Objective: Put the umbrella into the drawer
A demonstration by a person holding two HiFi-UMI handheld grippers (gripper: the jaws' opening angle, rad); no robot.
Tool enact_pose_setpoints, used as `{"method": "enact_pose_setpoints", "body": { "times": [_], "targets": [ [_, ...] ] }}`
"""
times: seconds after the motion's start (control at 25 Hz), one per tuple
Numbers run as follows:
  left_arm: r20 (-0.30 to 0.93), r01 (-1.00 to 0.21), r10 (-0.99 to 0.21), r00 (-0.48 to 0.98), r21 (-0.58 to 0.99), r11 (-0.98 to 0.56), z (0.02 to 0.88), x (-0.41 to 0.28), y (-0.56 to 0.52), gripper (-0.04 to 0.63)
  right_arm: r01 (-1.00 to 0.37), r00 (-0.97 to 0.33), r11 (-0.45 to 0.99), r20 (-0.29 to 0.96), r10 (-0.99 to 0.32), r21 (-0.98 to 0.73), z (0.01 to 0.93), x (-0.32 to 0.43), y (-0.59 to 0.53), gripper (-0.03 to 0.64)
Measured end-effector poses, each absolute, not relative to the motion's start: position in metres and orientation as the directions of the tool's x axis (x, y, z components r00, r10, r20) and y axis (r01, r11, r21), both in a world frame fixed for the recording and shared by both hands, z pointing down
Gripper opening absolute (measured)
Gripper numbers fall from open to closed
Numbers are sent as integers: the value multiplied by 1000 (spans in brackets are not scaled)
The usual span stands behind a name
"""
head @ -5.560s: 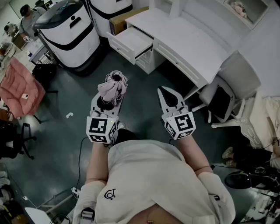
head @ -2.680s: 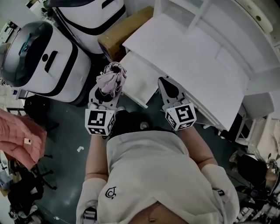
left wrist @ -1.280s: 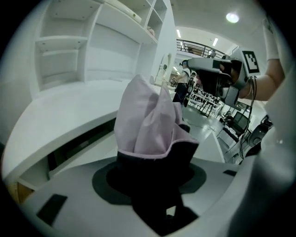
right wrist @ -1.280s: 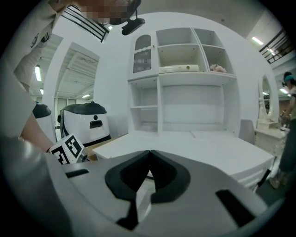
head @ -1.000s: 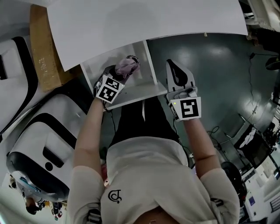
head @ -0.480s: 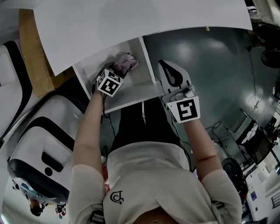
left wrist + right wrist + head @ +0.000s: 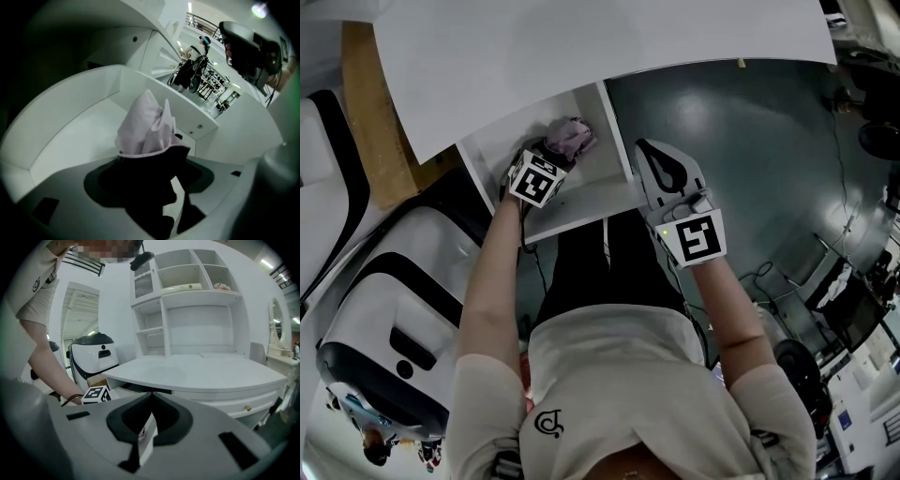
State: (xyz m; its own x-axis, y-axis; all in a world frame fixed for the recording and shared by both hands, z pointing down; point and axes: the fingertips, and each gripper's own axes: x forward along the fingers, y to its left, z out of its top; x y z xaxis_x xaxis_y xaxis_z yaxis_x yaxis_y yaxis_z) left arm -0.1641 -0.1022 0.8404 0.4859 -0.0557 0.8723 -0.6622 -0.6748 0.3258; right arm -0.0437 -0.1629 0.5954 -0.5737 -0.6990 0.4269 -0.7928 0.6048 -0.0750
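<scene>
Grey left tool (image 7: 551, 155) reaches over the front wall of the open drawer (image 7: 581, 208), nose angled down. Its jaws are opening, with the umbrella's dark end between them and, as far as the left gripper view shows, the pads no longer clamping it. Right tool (image 7: 647, 150) hangs just beside the drawer's right wall, outside it, with its jaws pressed together on nothing. The umbrella (image 7: 570, 139), folded lilac fabric with a black end, sits inside the drawer toward the back right and looks to be resting on the drawer floor. Judgement: placement is basically done. What's left is to finish the release and pull the left tool clear without snagging the fabric. The drawer is pulled out, and closing it isn't in the task. Drawer contents: the umbrella only, and the rest of what shows is bare white floor and walls. Above and behind it, the white table (image 7: 581, 47) overhangs the drawer's back edge, so that corner is hidden. Farther off, the shelf unit (image 7: 187, 301) on the table holds a flat pale item (image 7: 183, 288) and something pink (image 7: 220, 286), both too small to name.
</scene>
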Motion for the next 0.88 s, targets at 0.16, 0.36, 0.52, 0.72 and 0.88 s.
{"method": "enact_pose_setpoints", "body": {
  "times": [0.16, 0.36, 0.52, 0.72, 0.88],
  "targets": [
    [852, -659, -140, 504, 275, -700, 798, -161, -114, 325, -792, -579, 606, 411, -704, -78, 579, -42, -164, 6],
    [830, -681, -244, 502, 206, -703, 749, -167, -131, 324, -789, -582, 612, 389, -714, -58, 556, -45, -168, 6],
    [804, -694, -279, 524, 213, -688, 707, -165, -134, 271, -783, -586, 621, 365, -723, -26, 530, -45, -171, 6],
    [753, -724, -402, 521, 141, -676, 644, -169, -142, 162, -772, -602, 636, 320, -732, 2, 492, -47, -174, 6],
    [670, -775, -554, 494, 51, -630, 587, -183, -156, 59, -752, -632, 659, 281, -723, 6, 466, -50, -173, 6]
  ]
}}
